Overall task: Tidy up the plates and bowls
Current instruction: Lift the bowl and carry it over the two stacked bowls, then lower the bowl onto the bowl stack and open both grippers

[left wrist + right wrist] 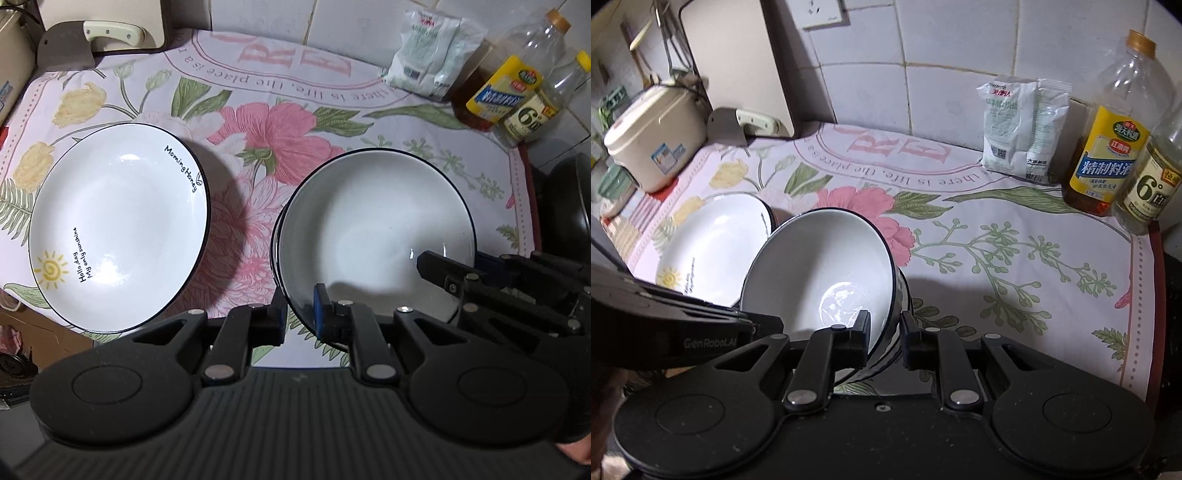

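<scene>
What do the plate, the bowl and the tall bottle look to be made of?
Plate: probably glazed ceramic, white with glossy highlights and a dark rim.
Bowl: likely the same, shiny white inside.
Tall bottle: clear plastic, apparently, see-through with a printed yellow label.

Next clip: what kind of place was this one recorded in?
Most likely a home kitchen counter. A rice cooker and a cleaver sit by the tiled wall, bottles of cooking liquids stand at the right, and a floral cloth covers the surface.
</scene>
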Motion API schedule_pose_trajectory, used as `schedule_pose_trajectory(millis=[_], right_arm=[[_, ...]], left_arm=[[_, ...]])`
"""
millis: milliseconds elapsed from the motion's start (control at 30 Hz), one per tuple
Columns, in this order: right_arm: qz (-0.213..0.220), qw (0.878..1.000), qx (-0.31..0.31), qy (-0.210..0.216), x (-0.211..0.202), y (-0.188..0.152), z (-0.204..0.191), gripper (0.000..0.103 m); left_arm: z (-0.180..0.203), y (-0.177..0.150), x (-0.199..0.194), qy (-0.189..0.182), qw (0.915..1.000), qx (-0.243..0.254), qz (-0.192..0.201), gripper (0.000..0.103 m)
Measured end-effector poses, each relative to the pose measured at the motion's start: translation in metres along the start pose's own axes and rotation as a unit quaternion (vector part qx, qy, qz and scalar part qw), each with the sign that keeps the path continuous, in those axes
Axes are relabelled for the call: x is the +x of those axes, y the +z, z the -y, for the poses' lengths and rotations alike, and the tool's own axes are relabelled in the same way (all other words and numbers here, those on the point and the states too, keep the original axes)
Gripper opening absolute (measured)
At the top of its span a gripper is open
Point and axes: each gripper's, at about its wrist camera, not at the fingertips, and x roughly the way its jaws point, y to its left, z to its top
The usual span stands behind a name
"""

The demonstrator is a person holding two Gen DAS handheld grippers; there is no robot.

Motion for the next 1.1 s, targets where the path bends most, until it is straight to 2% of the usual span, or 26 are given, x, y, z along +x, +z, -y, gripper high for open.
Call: schedule_pose_trajectory(millis=[200, 400, 533, 667, 800, 933, 1100], right_arm=[[-0.001, 1.000, 0.005, -0.003, 0.007, -0.002, 0.003, 0.020], [-0.006, 0.999, -0.022, -0.023, 0.016, -0.002, -0.004, 0.020], [-0.010, 0.999, -0.012, -0.037, 0.022, -0.002, -0.006, 0.022], [-0.005, 1.000, 0.000, -0.029, 0.021, -0.003, -0.003, 0.022], [0.005, 1.000, 0.013, -0.016, 0.016, -0.006, -0.001, 0.024], [0.022, 1.000, 0.010, -0.014, -0.002, -0.012, -0.003, 0.026], [0.060, 0.998, -0.011, 0.013, -0.040, -0.023, -0.007, 0.033]], left_arm=[[0.000, 0.004, 0.008, 0.002, 1.0000, 0.003, -0.007, 0.013], [0.004, 0.008, 0.012, 0.015, 0.9993, 0.033, -0.010, 0.013], [-0.003, 0.006, 0.011, 0.006, 0.9997, 0.023, -0.007, 0.014], [-0.006, 0.001, 0.008, -0.004, 0.9999, 0.010, -0.004, 0.014], [-0.004, -0.007, -0.004, -0.014, 0.9999, 0.004, 0.003, 0.020], [-0.004, -0.014, -0.019, -0.017, 0.9998, -0.002, 0.014, 0.022], [-0.005, -0.025, -0.050, -0.015, 0.9991, 0.002, 0.041, 0.036]])
